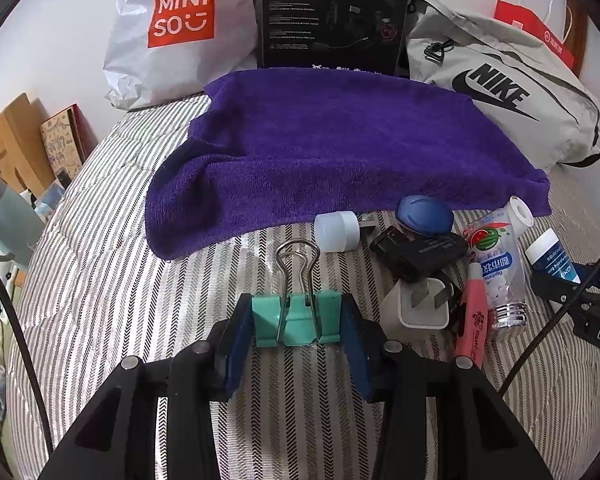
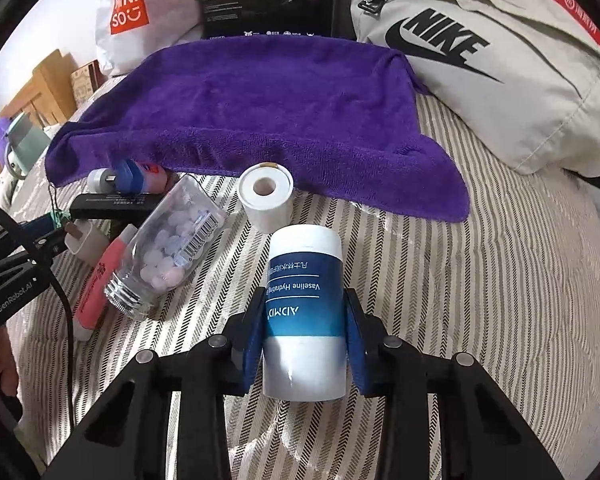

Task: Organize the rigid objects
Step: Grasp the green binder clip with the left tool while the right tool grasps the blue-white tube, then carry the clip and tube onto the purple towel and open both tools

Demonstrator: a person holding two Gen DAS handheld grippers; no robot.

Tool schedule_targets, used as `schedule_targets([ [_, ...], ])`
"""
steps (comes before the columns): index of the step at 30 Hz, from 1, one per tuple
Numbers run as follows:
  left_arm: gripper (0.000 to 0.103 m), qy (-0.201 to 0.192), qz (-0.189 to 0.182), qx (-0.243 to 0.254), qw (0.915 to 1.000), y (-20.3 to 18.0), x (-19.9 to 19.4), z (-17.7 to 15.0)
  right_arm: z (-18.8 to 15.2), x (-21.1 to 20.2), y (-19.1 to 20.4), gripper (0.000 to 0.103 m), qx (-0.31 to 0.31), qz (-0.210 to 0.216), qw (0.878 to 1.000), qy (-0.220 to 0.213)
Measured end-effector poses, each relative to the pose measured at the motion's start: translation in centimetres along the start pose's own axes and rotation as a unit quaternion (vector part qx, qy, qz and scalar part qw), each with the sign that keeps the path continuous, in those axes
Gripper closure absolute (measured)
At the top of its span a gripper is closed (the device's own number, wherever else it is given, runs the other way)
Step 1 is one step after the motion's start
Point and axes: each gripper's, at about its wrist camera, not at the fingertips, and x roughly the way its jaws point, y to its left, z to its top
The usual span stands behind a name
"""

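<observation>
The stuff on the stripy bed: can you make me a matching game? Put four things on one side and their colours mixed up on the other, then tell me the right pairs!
Things:
1. binder clip
2. towel
3. highlighter pen
4. plug adapter

Colours:
A. purple
B. white
C. mint green
D. pink

Right pairs: 1-C, 2-A, 3-D, 4-B.

The binder clip sits between the fingers of the left gripper, and the right gripper holds a blue and white Vaseline tube.
</observation>
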Motion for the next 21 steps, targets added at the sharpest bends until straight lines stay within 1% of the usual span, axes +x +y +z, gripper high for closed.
schedule_targets([
  [2,0.063,0.004,-0.005,0.0,1.0,0.2,-0.1,-0.1,-0.1,-0.4,-0.3,0.067,-0.006,-0.003,1.0,0.001],
  [4,0.063,0.009,-0.003,0.003,1.0,0.4,-0.2,-0.2,-0.3,-0.9,-0.4,0.067,-0.009,-0.006,1.0,-0.001],
  [7,0.063,0.008,0.002,0.0,1.0,0.7,-0.5,-0.2,-0.3,-1.6,-0.8,0.067,-0.007,0.008,1.0,-0.006],
  [10,0.063,0.007,0.006,0.001,1.0,1.0,-0.9,0.0,-0.2,-1.9,-1.0,0.067,-0.006,0.009,1.0,-0.009],
  [12,0.063,0.006,0.008,0.0,0.9999,1.2,-1.1,0.2,-0.2,-1.6,-1.1,0.067,-0.008,0.01,1.0,-0.004],
  [15,0.063,0.009,0.011,0.006,0.9999,1.1,-1.1,0.2,-0.5,-0.5,-0.8,0.067,-0.016,0.003,1.0,0.017],
  [18,0.063,0.015,0.009,0.01,0.9998,0.8,-0.8,0.1,-0.8,-0.4,-0.5,0.067,-0.025,-0.005,1.0,0.013],
  [21,0.063,0.018,0.009,0.013,0.9997,0.5,-0.6,0.0,-0.9,-0.4,-0.6,0.067,-0.03,0.0,1.0,0.009],
])
